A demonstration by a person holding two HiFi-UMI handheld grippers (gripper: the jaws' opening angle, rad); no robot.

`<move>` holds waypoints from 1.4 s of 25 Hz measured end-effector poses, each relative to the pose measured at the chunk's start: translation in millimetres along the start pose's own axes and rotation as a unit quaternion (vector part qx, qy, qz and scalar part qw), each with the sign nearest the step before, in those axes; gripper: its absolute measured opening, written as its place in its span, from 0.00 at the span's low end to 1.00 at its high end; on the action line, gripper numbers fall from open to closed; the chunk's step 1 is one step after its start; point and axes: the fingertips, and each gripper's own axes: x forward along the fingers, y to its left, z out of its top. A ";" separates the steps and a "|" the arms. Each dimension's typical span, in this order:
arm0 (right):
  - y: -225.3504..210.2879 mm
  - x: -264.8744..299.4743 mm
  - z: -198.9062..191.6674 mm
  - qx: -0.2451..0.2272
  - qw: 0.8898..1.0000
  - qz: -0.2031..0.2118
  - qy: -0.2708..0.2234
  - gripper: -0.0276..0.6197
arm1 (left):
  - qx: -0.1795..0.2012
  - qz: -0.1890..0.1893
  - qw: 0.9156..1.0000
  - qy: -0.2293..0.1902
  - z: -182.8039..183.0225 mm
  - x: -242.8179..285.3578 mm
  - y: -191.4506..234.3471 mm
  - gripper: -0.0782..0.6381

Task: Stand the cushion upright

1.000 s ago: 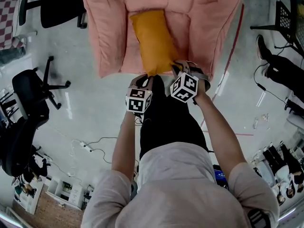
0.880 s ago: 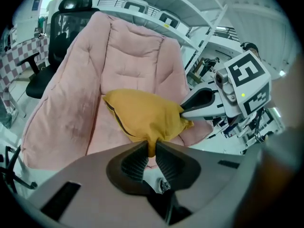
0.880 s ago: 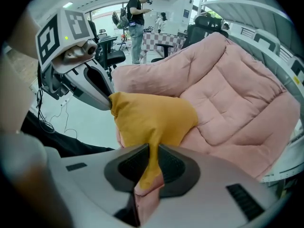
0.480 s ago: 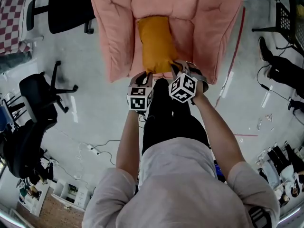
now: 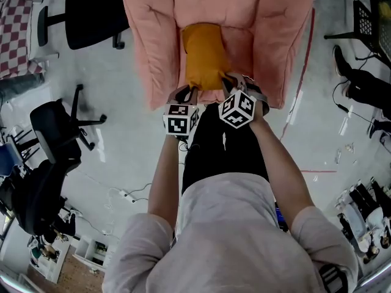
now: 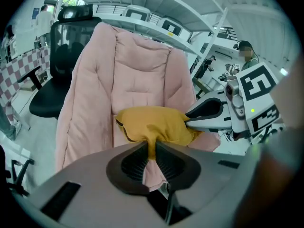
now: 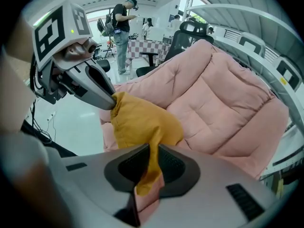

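On the pink chair (image 5: 153, 41) rests the mustard cushion (image 5: 204, 54), its near edge clamped by our left hand-held gripper (image 6: 151, 146) and right hand-held gripper (image 7: 153, 148). We seem mid-raise; next we must swing that edge upward.

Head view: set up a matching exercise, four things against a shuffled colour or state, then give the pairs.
1 cushion
2 padded lounge chair
3 office chair
4 left claw

A black, beside the padded lounge chair
B shut on the cushion's edge
C pink, quilted
D mustard yellow

Pairs: 1-D, 2-C, 3-A, 4-B
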 end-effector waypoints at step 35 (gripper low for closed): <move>-116.4 -6.4 48.2 0.038 0.996 -0.049 -0.063 0.15 | 0.017 0.011 0.999 -0.048 129.3 16.3 7.8 0.19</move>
